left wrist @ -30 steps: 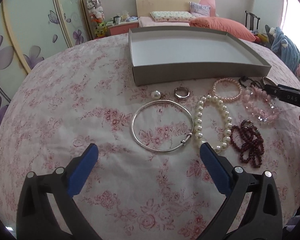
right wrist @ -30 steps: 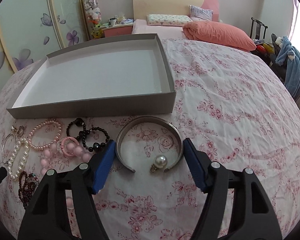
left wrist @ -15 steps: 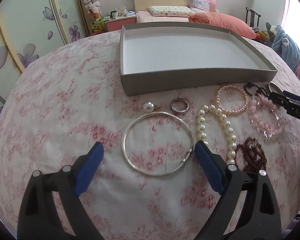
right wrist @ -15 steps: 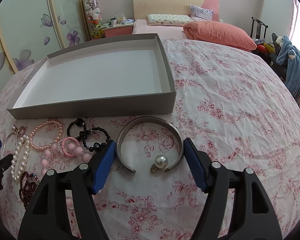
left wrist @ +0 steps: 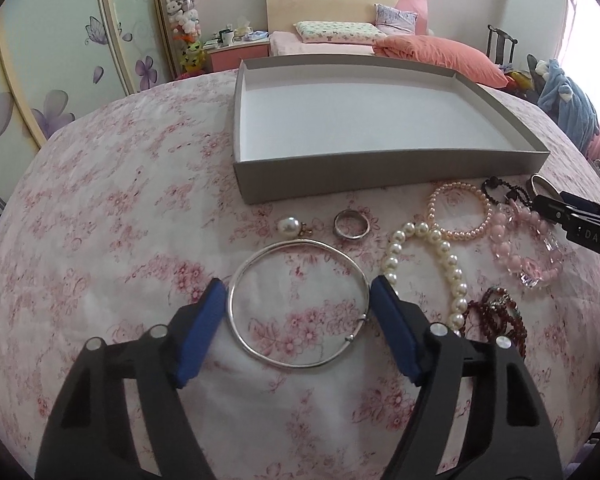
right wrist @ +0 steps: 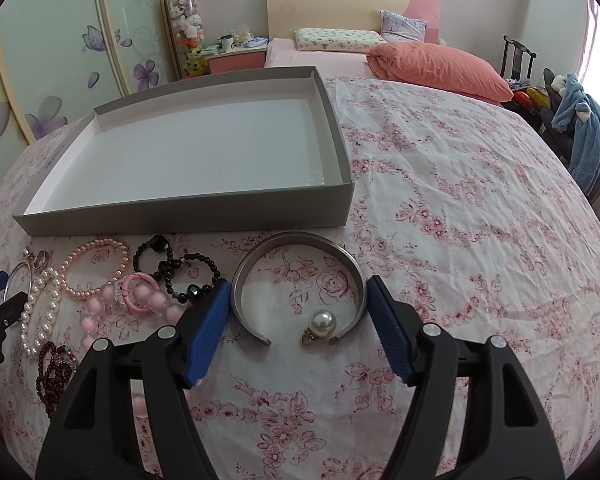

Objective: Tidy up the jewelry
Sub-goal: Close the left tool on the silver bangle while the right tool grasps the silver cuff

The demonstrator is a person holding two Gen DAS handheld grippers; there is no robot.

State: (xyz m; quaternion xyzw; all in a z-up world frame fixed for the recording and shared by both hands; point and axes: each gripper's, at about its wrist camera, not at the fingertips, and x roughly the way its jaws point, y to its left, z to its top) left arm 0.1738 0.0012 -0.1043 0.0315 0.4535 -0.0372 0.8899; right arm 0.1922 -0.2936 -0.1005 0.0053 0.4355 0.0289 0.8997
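- left gripper sits low over the bed with its blue-padded jaws spread wide, one pad on each side of the thin silver round bangle lying flat on the pink floral bedsheet; nothing pinched yet.
- right gripper mirrors it: jaws apart, bracketing the wide grey metal open cuff, with a loose white pearl pendant lying in the cuff's gap.
- empty shallow grey cardboard box with white inside waits just beyond both pieces, looks like the drop-off.
- to do this well, i'd say close the left pads square across the bangle's widest part, pressing into the soft sheet so the thin wire doesn't skid out.
- watch the small clasp at the bangle's lower right; grip clear of it.
- white pearl bracelet lies right beside the left gripper's right pad, so keep that pad from snagging beads.
- on the right, squeeze gently: an open cuff may flex or twist, and the pearl pendant could get nudged.
- lift straight up before travelling to the box.
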